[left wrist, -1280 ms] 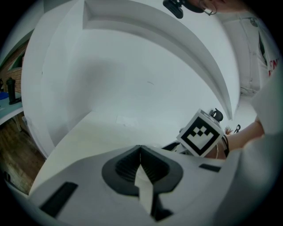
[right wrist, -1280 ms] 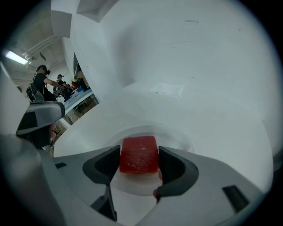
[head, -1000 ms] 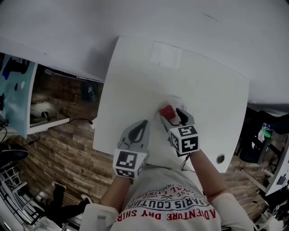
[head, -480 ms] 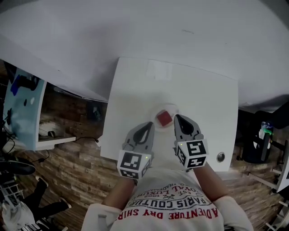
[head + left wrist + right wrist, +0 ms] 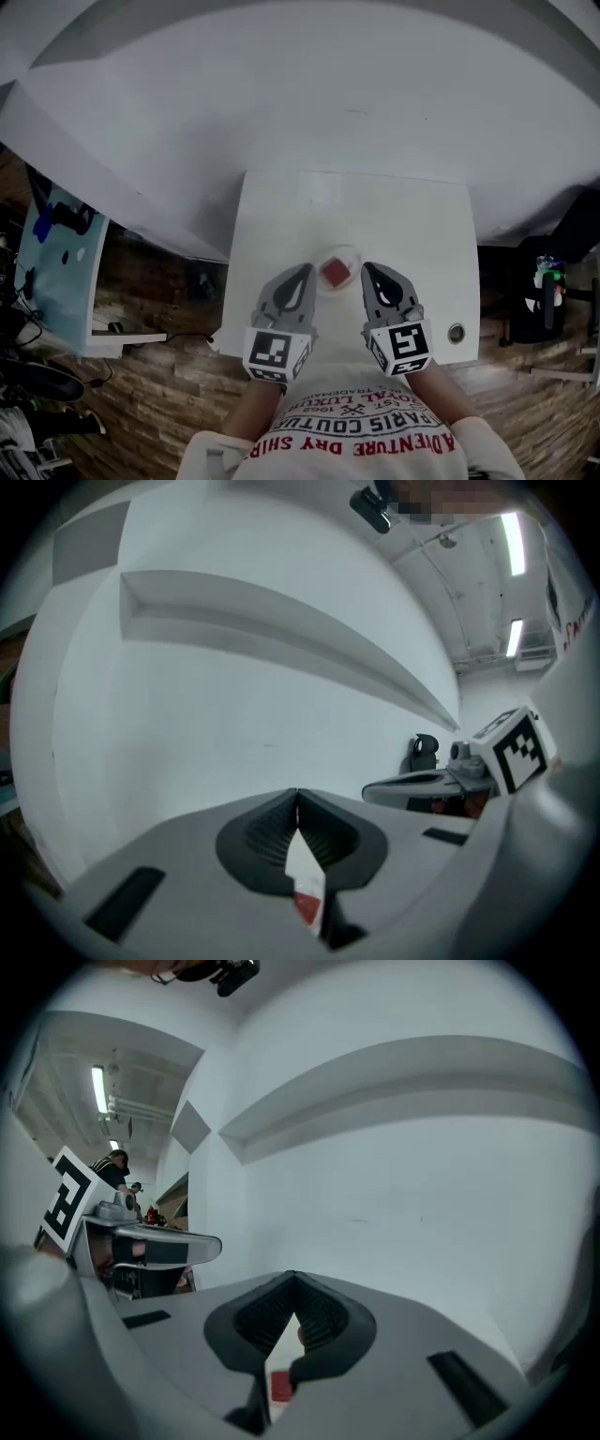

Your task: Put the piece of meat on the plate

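at the far left of the head view a wooden floor (image 5: 141,366) is being shown beside the white table (image 5: 272,216). over the near part of this table the left gripper (image 5: 302,274) is being held by the person, with its marker cube (image 5: 275,353) being turned up towards the camera. in the left gripper view its jaws are being pressed together tip to tip. only a thin wedge is being left open lower down, and a bit of red is being seen through it.

just to the right of this gripper's tip the piece of meat (image 5: 337,271) is being carried by the small pale plate (image 5: 340,251) — red, squarish, in the middle of the plate. the plate is being flanked by the two gripper tips, and it is being touched by neither of them.

on the other side of the plate the right gripper (image 5: 368,272) is being held in the same way, parallel to the left one. in the right gripper view its jaws are also being held together at the tips, pad against pad — the white wall (image 5: 422,1176) is being faced by them. further right, near the table's near edge, a round hole (image 5: 456,332) is being shown.
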{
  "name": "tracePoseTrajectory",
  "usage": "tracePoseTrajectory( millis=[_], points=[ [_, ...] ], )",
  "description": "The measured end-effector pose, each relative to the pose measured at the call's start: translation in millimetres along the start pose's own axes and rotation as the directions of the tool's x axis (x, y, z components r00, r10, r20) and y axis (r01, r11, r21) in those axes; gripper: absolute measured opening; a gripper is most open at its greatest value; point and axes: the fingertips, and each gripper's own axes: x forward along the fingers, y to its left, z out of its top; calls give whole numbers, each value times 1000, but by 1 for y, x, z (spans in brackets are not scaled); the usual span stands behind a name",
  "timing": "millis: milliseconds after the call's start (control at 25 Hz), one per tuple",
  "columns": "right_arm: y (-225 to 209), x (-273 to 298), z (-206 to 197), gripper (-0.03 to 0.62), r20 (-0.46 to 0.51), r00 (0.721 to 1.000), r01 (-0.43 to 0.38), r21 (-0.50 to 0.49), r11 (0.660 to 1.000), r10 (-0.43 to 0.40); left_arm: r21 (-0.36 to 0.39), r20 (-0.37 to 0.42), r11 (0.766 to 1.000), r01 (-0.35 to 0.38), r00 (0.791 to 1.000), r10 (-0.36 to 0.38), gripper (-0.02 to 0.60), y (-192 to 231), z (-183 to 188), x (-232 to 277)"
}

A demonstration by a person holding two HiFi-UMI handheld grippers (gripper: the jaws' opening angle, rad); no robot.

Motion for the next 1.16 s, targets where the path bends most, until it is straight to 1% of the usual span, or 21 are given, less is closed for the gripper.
tracePoseTrajectory(
  millis=[120,320,520,760,1160],
  points=[
    [-5,-7,2,12,9,1000,17,26,1000,-17,8,24,1000,5,1000,-5,6,-1,9,-3],
    [-5,-12,8,12,24,999,24,35,999,-25,11,35,1000,-4,999,4,6,-1,14,-7],
    [-2,-13,4,12,21,1000,22,47,999,-23,12,29,1000,-9,1000,8,6,-1,11,-11],
    [-2,-11,4,12,23,999,40,49,998,-41,7,28,1000,-16,999,16,6,2,9,-14],
    [0,-4,5,12,27,999,31,37,999,-32,13,28,1000,-12,1000,11,6,4,8,-8]
  ],
)
